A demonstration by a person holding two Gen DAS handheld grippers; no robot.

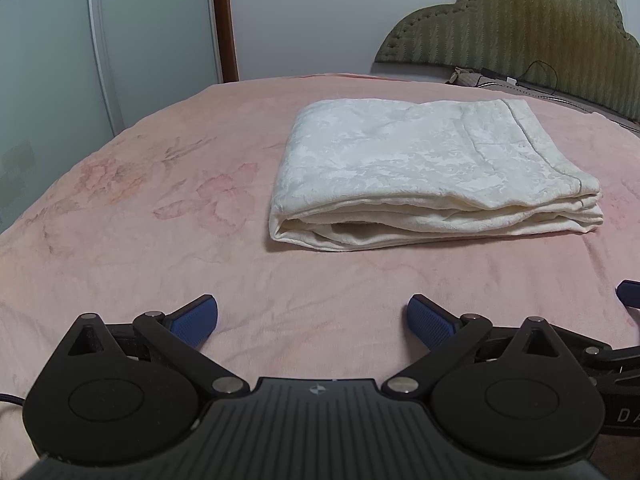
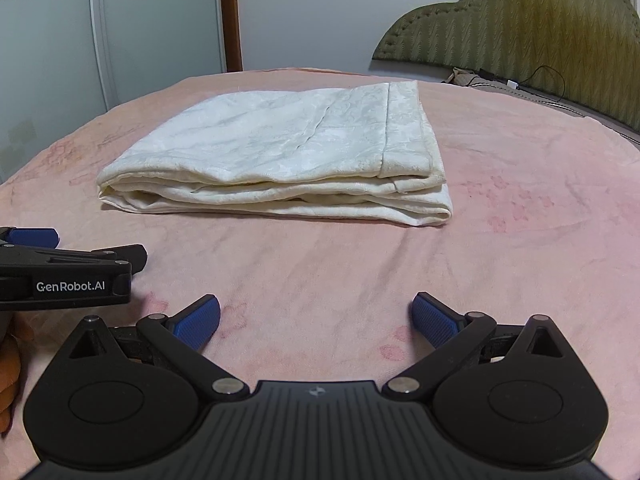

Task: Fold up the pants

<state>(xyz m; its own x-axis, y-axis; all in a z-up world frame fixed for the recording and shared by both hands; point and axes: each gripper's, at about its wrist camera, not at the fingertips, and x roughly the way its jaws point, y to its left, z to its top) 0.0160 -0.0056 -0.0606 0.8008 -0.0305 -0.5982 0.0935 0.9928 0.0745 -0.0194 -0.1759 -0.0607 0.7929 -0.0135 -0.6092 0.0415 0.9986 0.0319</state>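
Cream-white patterned pants [image 1: 432,168] lie folded in a flat rectangular stack on the pink bedspread [image 1: 160,240]; they also show in the right wrist view [image 2: 280,152]. My left gripper [image 1: 313,320] is open and empty, low over the bed, short of the stack's near edge. My right gripper [image 2: 316,318] is open and empty too, beside the left one and equally short of the stack. The left gripper's body shows at the left edge of the right wrist view [image 2: 64,276].
A green padded headboard [image 1: 516,28] stands at the back right with a black cable [image 1: 536,80] along its base. A white wardrobe [image 1: 100,40] and a brown door frame [image 1: 224,20] are at the back left.
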